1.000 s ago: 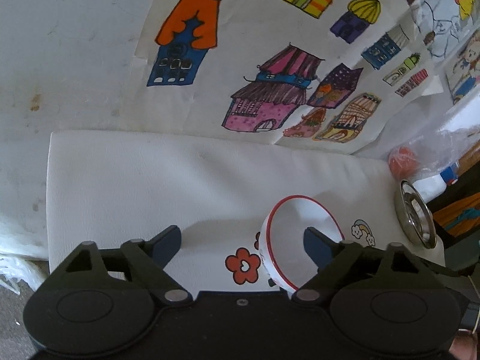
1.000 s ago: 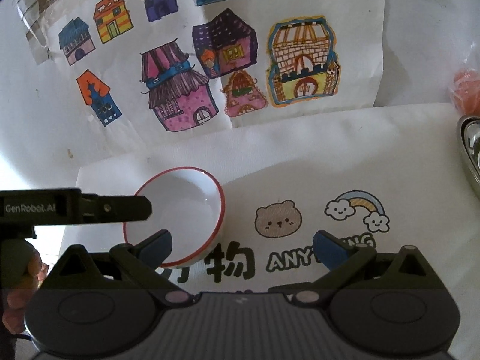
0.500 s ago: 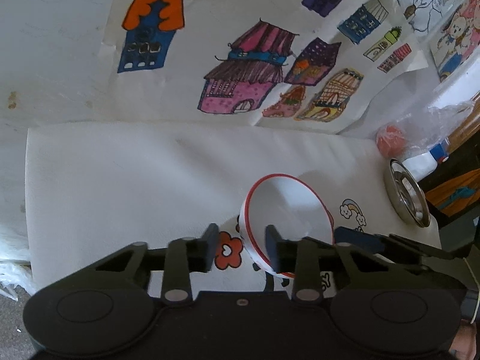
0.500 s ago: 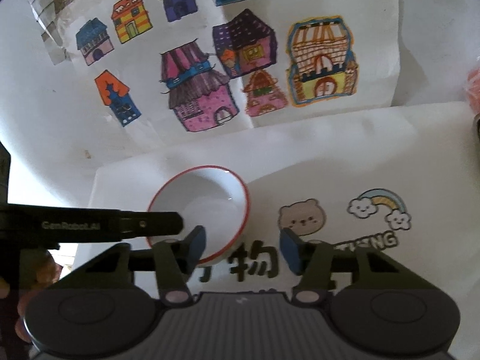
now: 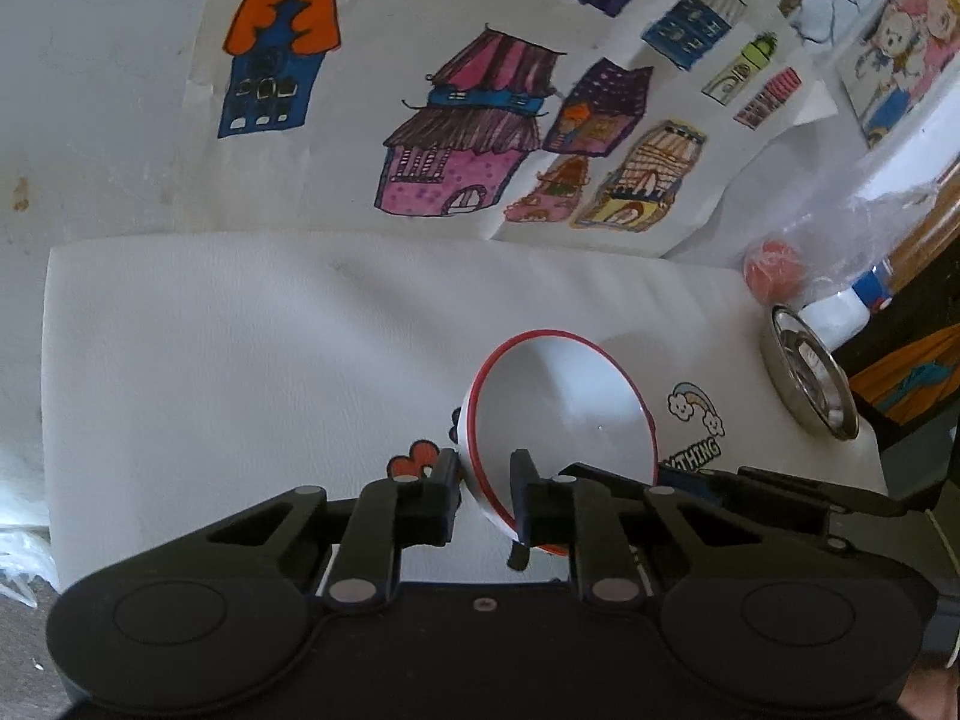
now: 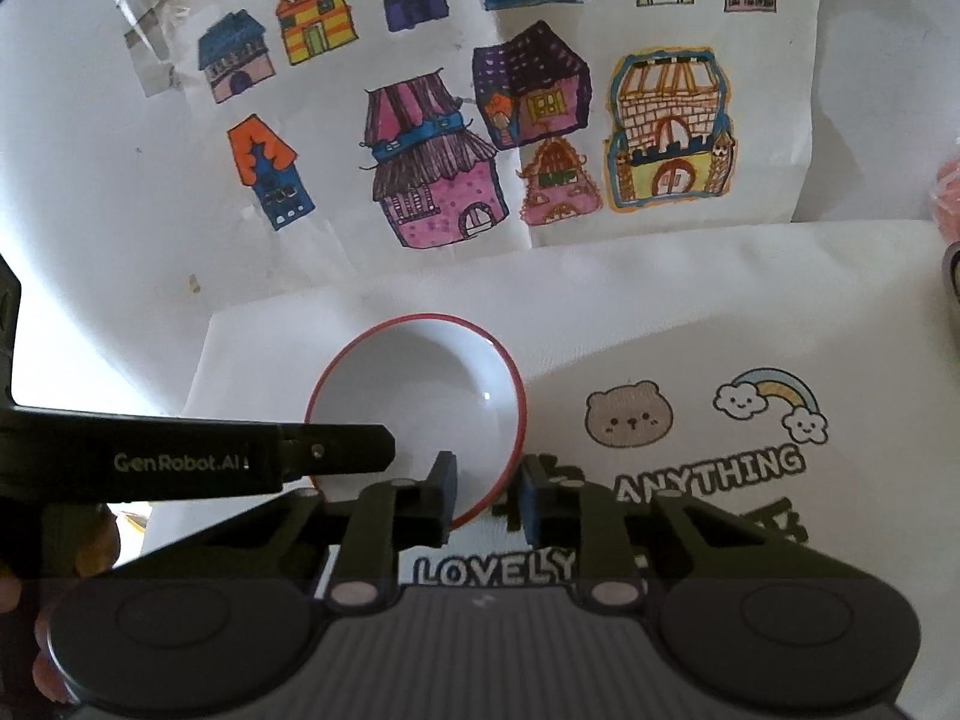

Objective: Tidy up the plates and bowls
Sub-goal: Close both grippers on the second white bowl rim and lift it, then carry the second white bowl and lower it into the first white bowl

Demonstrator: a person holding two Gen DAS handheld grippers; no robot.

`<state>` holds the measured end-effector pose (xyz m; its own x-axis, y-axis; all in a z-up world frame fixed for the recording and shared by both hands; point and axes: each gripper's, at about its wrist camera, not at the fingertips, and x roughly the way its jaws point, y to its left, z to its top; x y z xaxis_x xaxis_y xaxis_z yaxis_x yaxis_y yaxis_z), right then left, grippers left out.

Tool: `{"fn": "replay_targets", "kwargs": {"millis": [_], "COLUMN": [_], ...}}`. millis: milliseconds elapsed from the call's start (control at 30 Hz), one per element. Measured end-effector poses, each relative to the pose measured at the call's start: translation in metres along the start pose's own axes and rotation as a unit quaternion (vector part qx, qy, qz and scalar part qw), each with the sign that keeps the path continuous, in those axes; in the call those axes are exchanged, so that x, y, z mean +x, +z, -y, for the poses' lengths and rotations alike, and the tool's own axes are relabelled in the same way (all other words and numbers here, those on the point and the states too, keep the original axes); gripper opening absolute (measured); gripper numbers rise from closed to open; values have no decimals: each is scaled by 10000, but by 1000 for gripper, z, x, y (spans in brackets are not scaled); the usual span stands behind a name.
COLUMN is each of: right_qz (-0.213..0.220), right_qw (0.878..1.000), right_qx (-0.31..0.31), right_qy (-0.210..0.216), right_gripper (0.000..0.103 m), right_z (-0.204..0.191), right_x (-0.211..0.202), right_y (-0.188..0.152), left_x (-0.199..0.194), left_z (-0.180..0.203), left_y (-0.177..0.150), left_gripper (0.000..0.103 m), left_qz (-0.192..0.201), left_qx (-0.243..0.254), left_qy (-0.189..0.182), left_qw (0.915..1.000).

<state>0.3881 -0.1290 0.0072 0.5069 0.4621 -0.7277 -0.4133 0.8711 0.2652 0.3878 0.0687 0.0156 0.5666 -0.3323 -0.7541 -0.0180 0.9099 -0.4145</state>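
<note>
A white bowl with a red rim sits on a white printed mat. My left gripper is shut on the bowl's near-left rim, one finger outside and one inside. In the right wrist view the same bowl shows with my right gripper shut on its near-right rim. The left gripper's finger reaches in from the left over the bowl. A steel bowl lies at the mat's right edge.
Coloured house drawings on paper cover the wall behind the mat. A red ball in a plastic bag and a white bottle lie beyond the steel bowl. The mat carries printed cartoon figures and words.
Both grippers went from wide open to shut on opposite sides of the white bowl's rim. The left gripper shifted right toward the bowl.
</note>
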Motion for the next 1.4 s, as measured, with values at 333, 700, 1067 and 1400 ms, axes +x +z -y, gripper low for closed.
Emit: {"fn": "replay_targets", "kwargs": {"millis": [333, 700, 1067, 1400], "right_qz": [331, 629, 570, 281], "right_qw": [9991, 9967, 9971, 9989], "right_qx": [-230, -473, -446, -308], "right_qy": [-102, -179, -212, -217], "right_gripper": [25, 25, 26, 27], "right_z": [-33, -70, -95, -98], "right_x": [-72, -145, -176, -183], "right_y": [-17, -53, -101, -147], "left_x": [-47, -130, -173, -179], "left_z": [21, 54, 67, 64], "left_y": [-16, -55, -106, -162], "left_gripper": [19, 19, 19, 19], "left_qz": [237, 601, 614, 332], "left_qx": [222, 585, 779, 822], "left_qy": [-10, -46, -78, -110], "left_qw": [9995, 9965, 9950, 9960]}}
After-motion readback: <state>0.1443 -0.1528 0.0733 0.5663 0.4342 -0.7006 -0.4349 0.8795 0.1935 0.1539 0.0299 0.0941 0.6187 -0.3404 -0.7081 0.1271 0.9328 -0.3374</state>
